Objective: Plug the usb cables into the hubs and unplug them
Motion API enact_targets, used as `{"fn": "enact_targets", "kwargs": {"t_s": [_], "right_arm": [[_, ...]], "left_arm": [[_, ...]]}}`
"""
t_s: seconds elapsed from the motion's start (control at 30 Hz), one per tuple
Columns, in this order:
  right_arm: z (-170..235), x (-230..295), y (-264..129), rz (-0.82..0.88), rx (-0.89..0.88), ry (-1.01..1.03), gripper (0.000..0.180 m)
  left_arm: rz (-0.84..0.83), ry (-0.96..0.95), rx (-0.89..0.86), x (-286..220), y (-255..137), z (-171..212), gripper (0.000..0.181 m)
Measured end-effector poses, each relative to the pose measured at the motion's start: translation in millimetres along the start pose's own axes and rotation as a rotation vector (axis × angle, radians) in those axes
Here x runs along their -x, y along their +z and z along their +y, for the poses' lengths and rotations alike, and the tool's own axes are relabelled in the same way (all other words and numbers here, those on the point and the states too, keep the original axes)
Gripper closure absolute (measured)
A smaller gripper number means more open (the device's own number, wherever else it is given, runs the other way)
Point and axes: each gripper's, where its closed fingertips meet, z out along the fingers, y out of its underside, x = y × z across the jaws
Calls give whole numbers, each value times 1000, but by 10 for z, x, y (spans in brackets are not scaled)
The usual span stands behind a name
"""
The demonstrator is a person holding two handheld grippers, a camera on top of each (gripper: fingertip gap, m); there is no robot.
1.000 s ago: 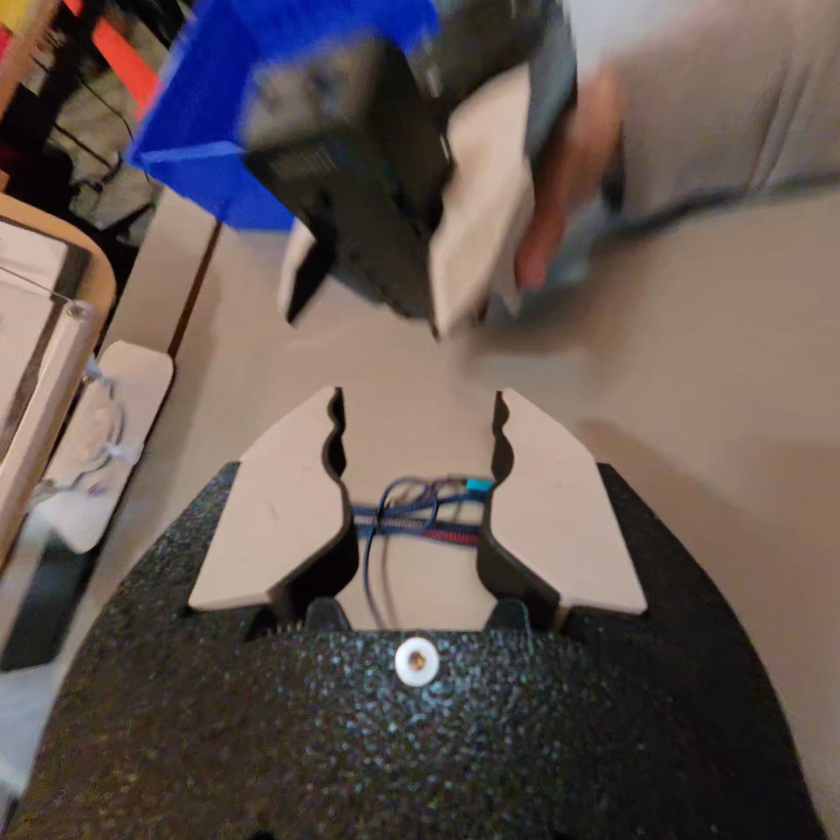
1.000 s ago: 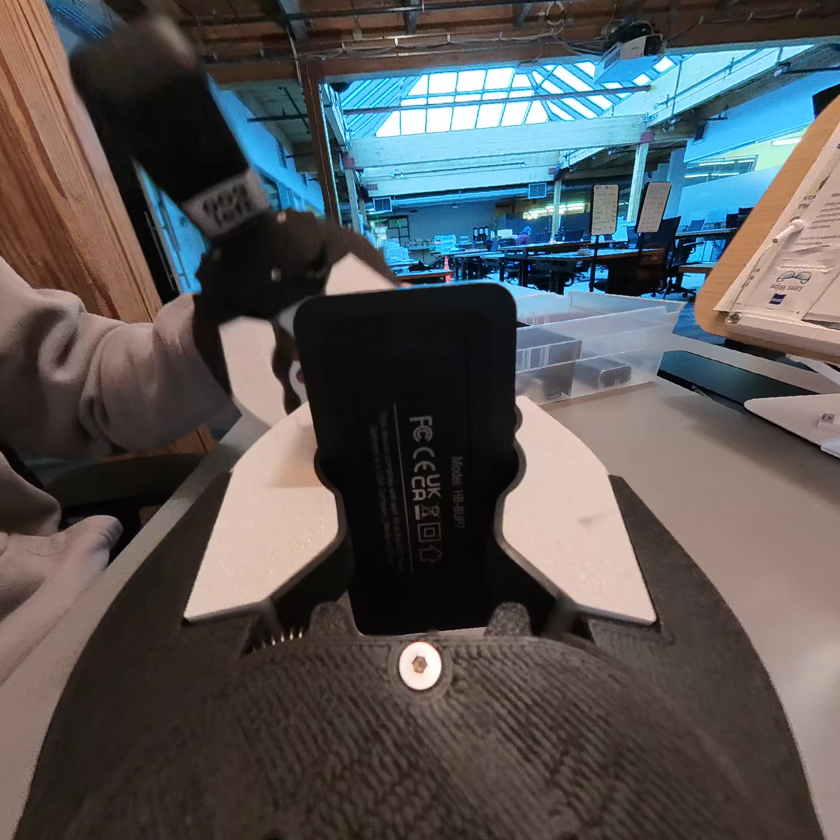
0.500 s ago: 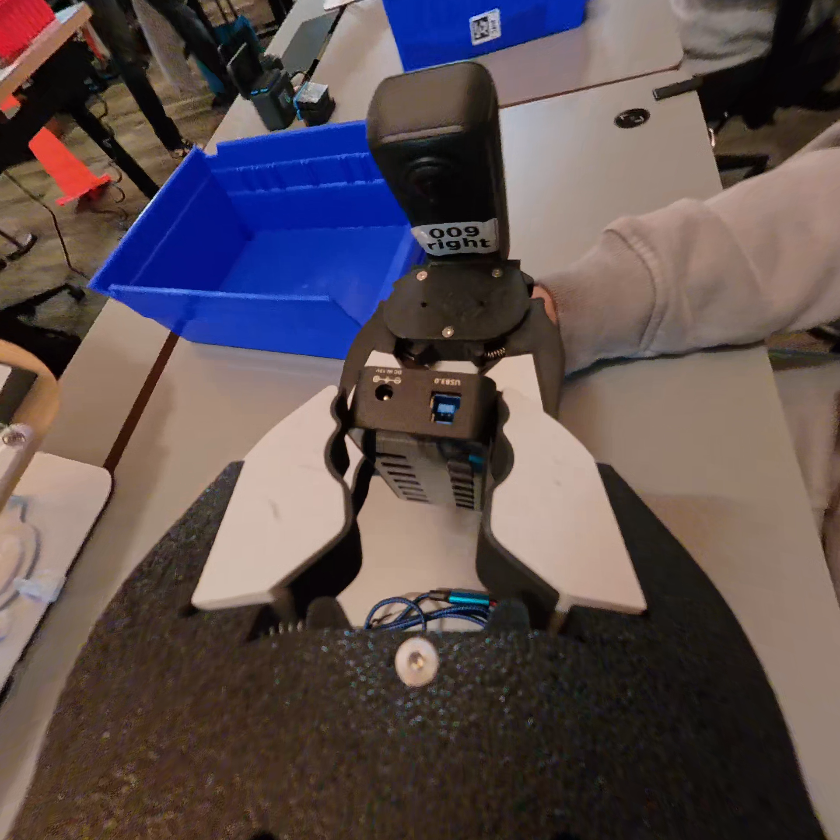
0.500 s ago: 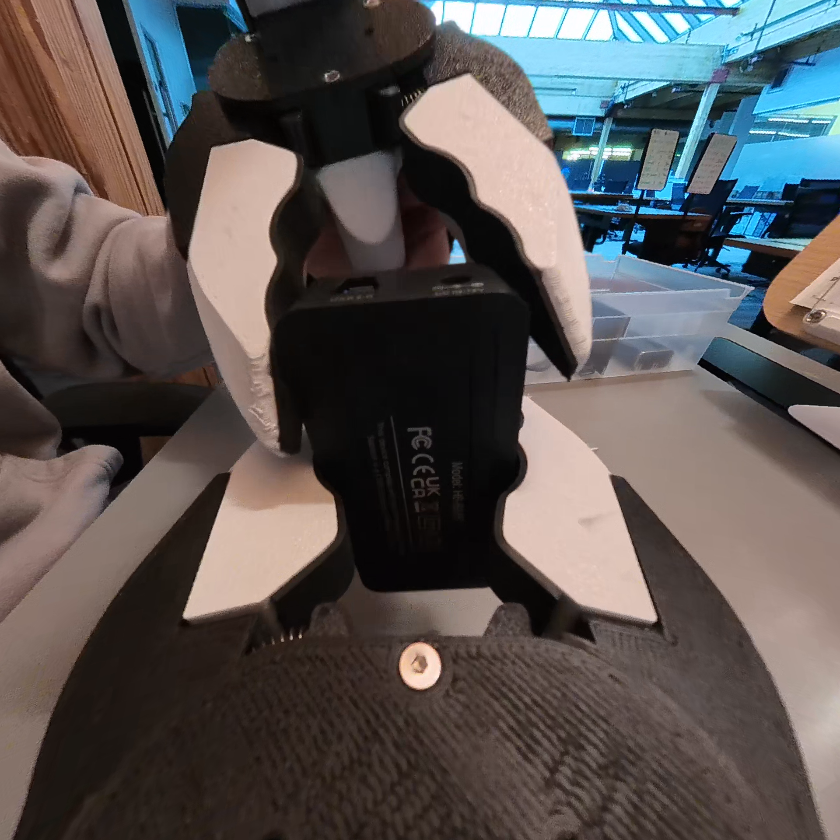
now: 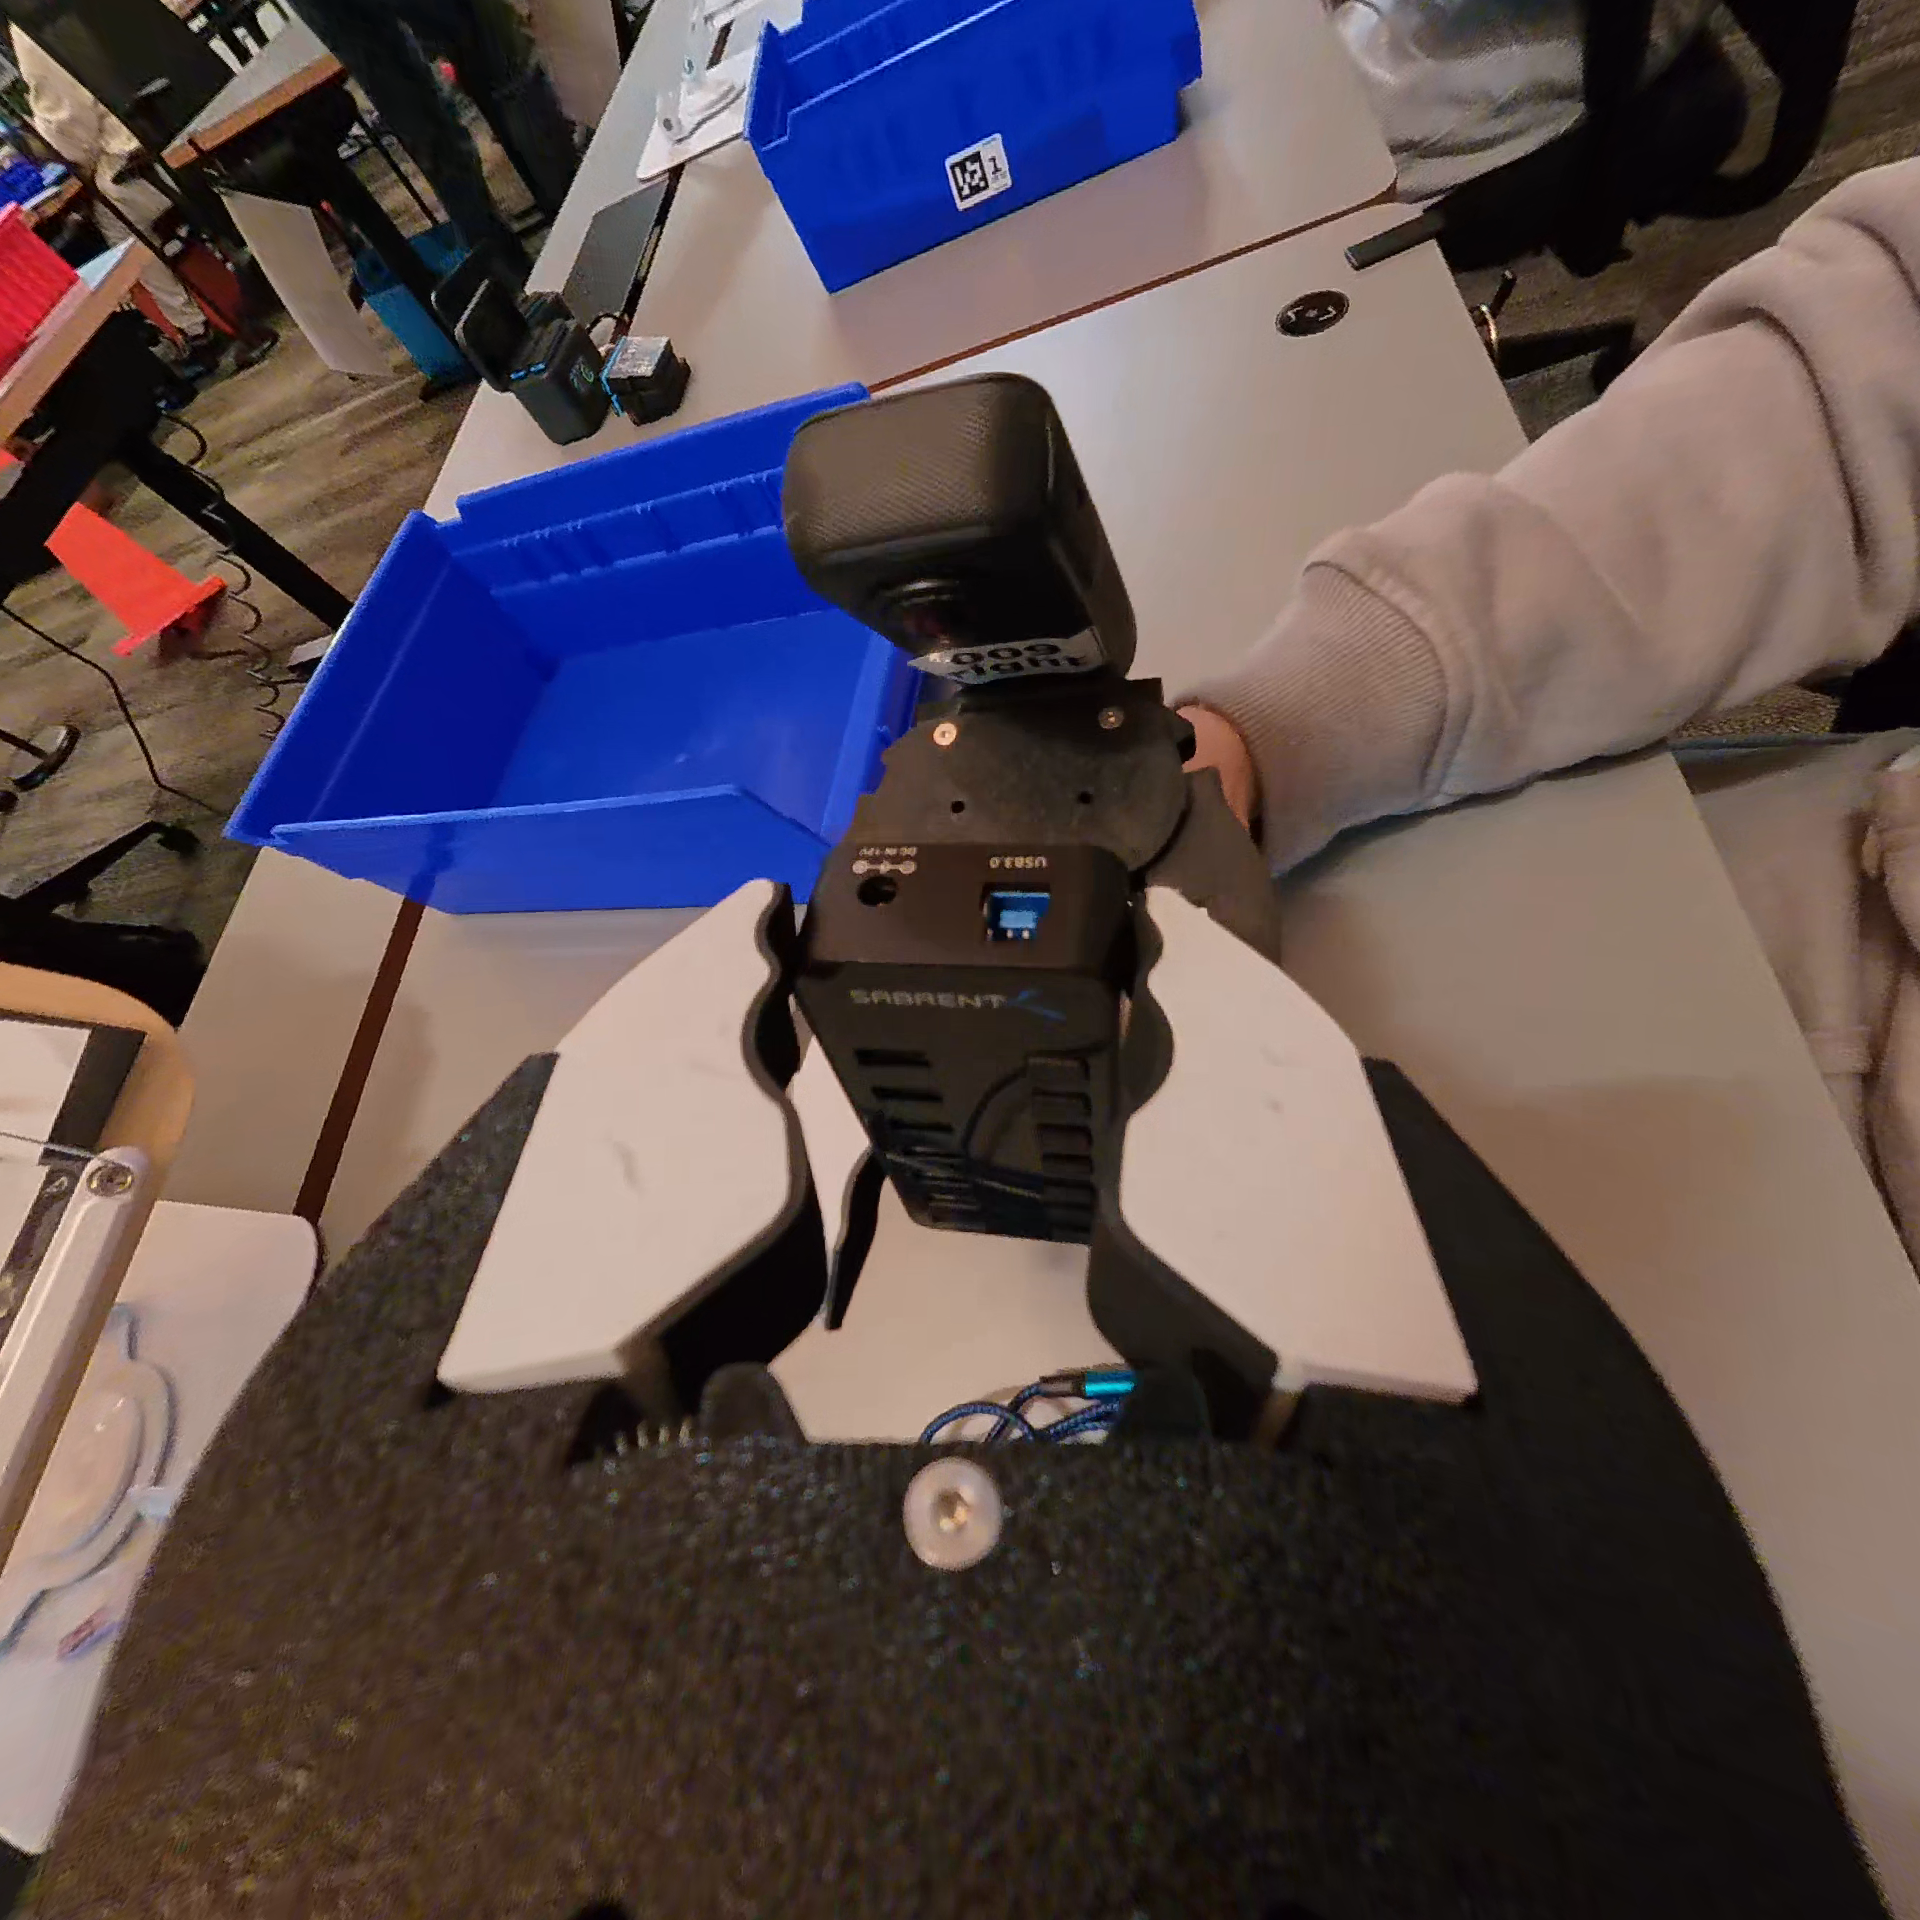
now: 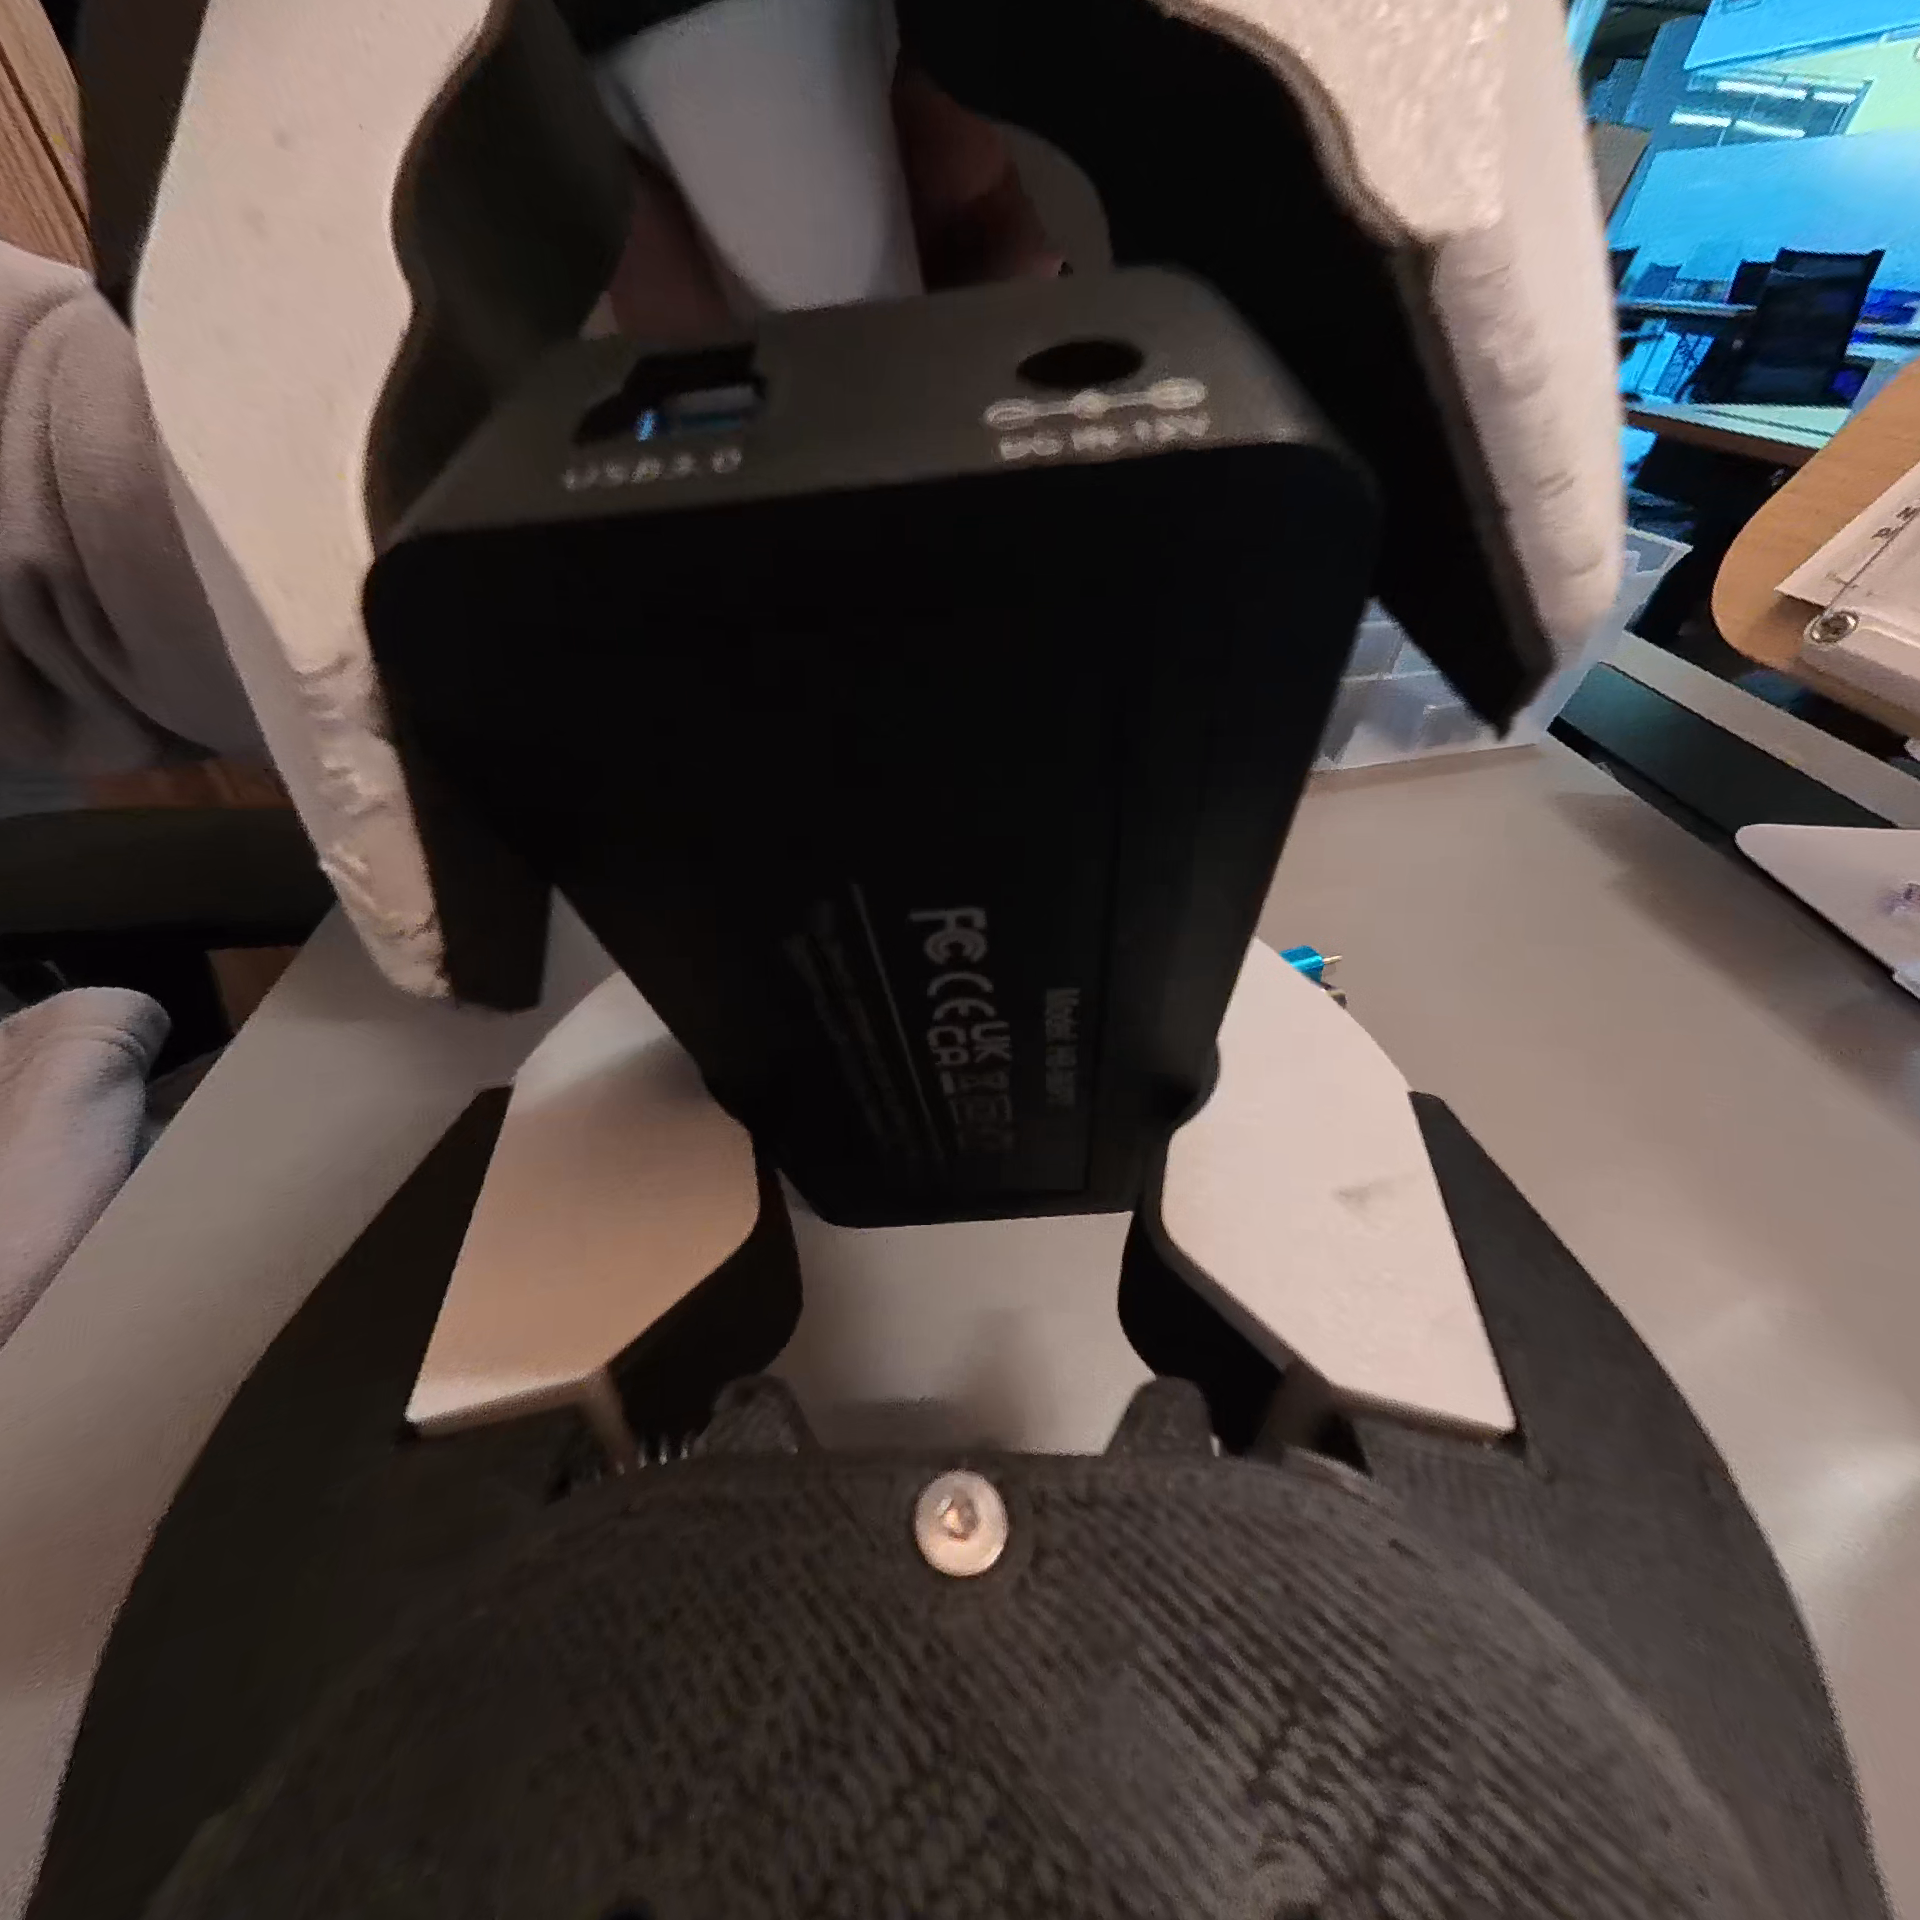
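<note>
A black USB hub [image 6: 883, 727] is held above the table, its port end tilted up. My right gripper [image 6: 956, 1091] is shut on its lower end. My left gripper [image 6: 961, 831] comes in from above, open, with a white finger on either side of the port end; I cannot tell if they touch it. In the left wrist view the hub [image 5: 966, 1039] stands between the left gripper's [image 5: 956, 914] fingertips, with the right gripper's camera [image 5: 951, 520] behind it. Blue braided USB cables [image 5: 1039, 1413] lie on the grey table [image 5: 1455, 1039] under the left gripper.
An open blue bin [image 5: 582, 727] stands just behind the hub to the left, and a second blue bin [image 5: 935, 135] is on the far table. A person's grey sleeve [image 5: 1558, 623] reaches in from the right. A wooden stand with papers [image 6: 1818, 582] is at the right.
The left gripper swung up from the cables to face the hub and closed in until its fingers flank the port end. The right gripper tilted the hub toward it.
</note>
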Motion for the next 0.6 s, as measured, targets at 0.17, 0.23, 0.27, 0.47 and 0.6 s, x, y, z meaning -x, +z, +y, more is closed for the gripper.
{"fn": "enact_targets", "kwargs": {"t_s": [0.17,0.23,0.27,0.47,0.6], "right_arm": [[33,-11,18,1,19,7,103],[42,-3,25,-4,27,14,104],[39,-9,25,1,26,13,104],[-39,-109,-103,31,-11,15,104],[-63,-225,-283,60,-32,16,104]], "left_arm": [[5,-41,9,27,-32,44,120],[0,-39,5,29,-39,48,120],[-7,-36,5,37,-48,50,119],[-100,-27,-34,150,-310,-23,112],[-82,98,151,147,-709,514,120]]}}
